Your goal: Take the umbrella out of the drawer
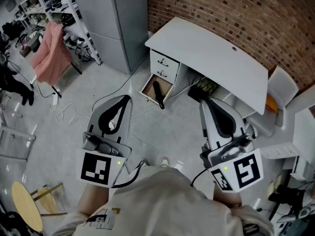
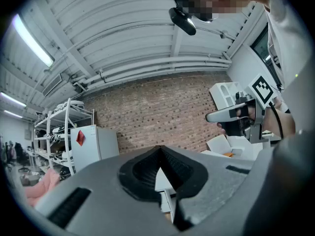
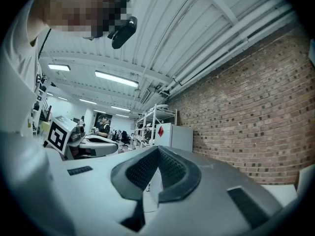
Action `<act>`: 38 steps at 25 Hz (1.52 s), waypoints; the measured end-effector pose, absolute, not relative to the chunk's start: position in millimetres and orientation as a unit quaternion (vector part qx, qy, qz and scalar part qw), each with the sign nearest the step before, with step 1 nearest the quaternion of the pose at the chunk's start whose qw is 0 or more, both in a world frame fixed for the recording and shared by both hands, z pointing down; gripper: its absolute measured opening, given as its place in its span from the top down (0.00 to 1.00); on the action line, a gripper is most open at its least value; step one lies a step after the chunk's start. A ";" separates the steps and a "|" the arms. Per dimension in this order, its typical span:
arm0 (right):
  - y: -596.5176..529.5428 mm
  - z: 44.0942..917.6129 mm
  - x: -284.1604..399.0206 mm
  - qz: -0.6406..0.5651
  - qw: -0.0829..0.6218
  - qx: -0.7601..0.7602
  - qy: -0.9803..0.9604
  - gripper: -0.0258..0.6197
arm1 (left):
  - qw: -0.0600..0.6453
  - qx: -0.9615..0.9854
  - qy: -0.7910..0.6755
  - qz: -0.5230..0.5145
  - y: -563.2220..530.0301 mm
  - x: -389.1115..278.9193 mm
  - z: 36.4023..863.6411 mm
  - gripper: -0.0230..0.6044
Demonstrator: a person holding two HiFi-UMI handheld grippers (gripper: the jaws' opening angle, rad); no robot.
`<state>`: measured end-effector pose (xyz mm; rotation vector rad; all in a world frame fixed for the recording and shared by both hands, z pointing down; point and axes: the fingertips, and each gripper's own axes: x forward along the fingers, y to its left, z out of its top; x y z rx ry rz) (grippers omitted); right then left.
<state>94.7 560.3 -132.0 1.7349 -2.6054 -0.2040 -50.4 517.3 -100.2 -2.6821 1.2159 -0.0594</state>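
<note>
A black folded umbrella (image 1: 158, 94) lies in the open bottom drawer (image 1: 147, 89) of a white desk (image 1: 211, 53), its end sticking out over the drawer's front edge. Both grippers are held level in the air, well short of the drawer. My left gripper (image 1: 127, 100) is shut, its tips together with nothing between them (image 2: 159, 149). My right gripper (image 1: 203, 102) is shut and empty too (image 3: 158, 149). Each gripper shows in the other's view: the right gripper (image 2: 231, 114) and the left gripper (image 3: 93, 144).
A grey cabinet (image 1: 115, 23) stands left of the desk against the brick wall (image 1: 236, 9). A pink cloth (image 1: 49, 53) hangs on a rack at the far left, and white cables (image 1: 66, 113) trail on the floor. A wooden stool (image 1: 27, 205) is near left; a white chair (image 1: 283, 85) is right.
</note>
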 end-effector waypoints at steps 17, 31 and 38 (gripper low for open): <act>547.0 -114.6 113.8 -0.043 -0.002 0.547 -0.836 0.95 | 0.097 -0.904 0.415 -0.035 508.5 -32.0 -89.6 0.95; 534.6 -96.8 152.3 -0.028 -0.007 0.515 -0.857 0.95 | 0.094 -0.896 0.431 -0.054 501.5 12.5 -77.6 0.95; 532.7 -88.8 169.1 -0.021 -0.023 0.501 -0.865 0.95 | 0.090 -0.888 0.448 -0.055 506.4 26.8 -71.7 0.95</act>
